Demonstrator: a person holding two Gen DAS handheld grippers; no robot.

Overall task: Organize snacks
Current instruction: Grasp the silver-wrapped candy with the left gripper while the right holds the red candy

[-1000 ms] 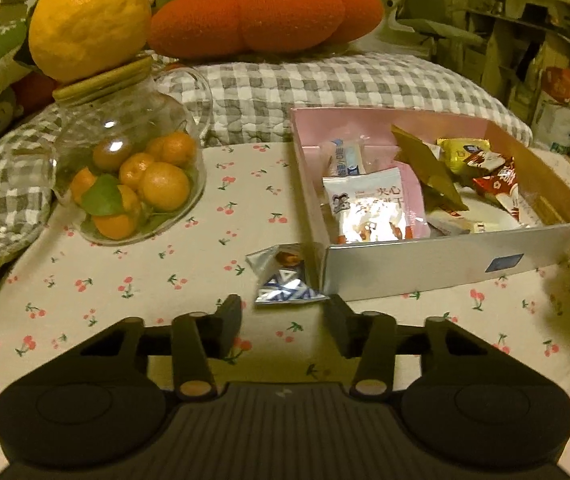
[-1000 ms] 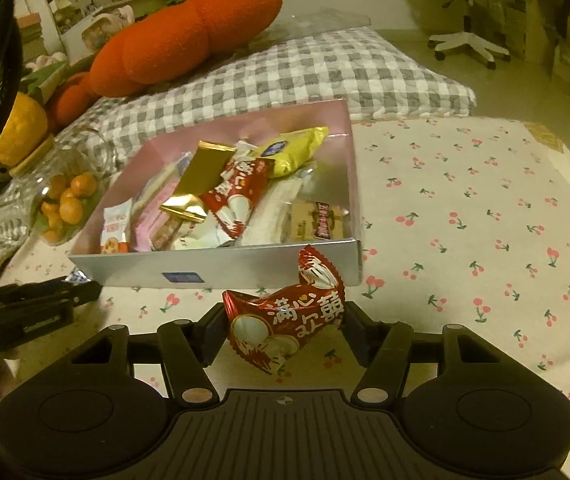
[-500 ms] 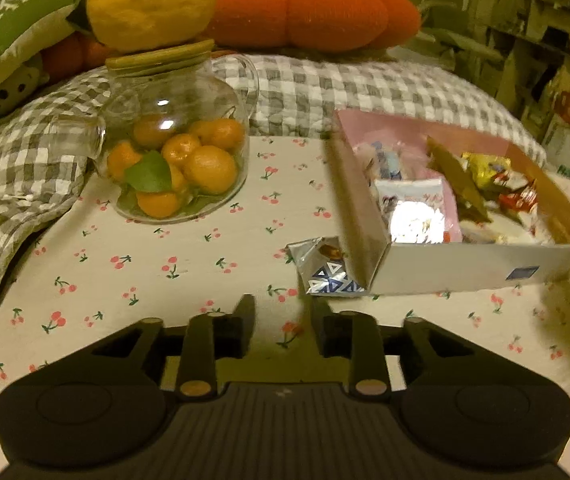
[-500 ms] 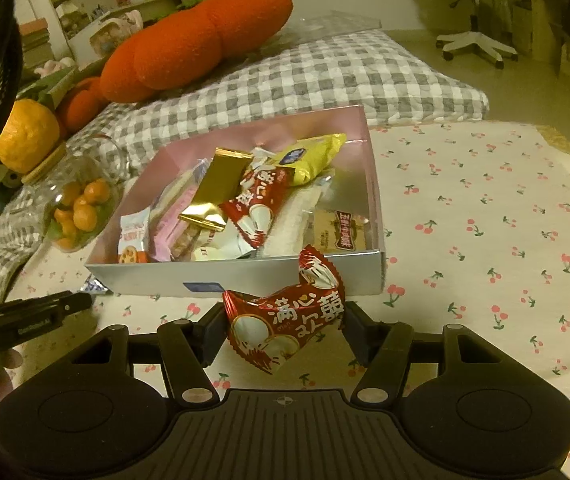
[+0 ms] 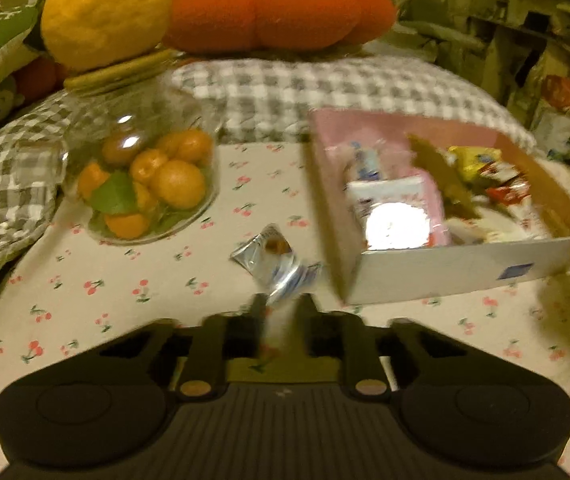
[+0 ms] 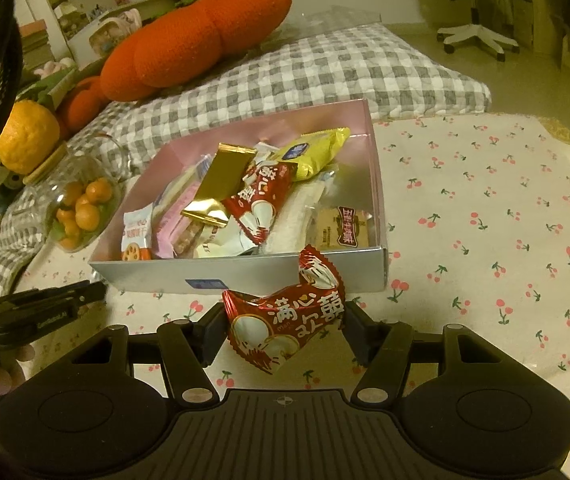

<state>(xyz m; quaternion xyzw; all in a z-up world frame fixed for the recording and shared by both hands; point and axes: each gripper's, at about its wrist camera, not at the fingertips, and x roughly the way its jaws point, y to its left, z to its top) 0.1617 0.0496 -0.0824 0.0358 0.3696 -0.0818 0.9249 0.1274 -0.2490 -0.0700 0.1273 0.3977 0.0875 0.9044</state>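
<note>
A silver box with a pink lining (image 5: 445,272) (image 6: 245,276) holds several snack packets. My left gripper (image 5: 281,308) is shut on the lower end of a small silver snack packet (image 5: 273,256), lifted just off the cloth beside the box's left corner; this view is blurred. My right gripper (image 6: 283,318) is shut on a red snack packet (image 6: 285,320) and holds it in front of the box's near wall, above the cloth. The left gripper also shows in the right wrist view (image 6: 45,308), at the box's left.
A glass jar of small oranges (image 5: 141,184) (image 6: 81,208) with a large yellow citrus on its lid (image 5: 105,12) stands left of the box. A checked quilt (image 5: 325,88) and an orange plush cushion (image 5: 281,12) lie behind. The cherry-print cloth (image 6: 485,220) stretches right of the box.
My left gripper's jaws have closed from wide open onto the silver packet and lifted it. My right gripper has risen slightly, still holding the red packet.
</note>
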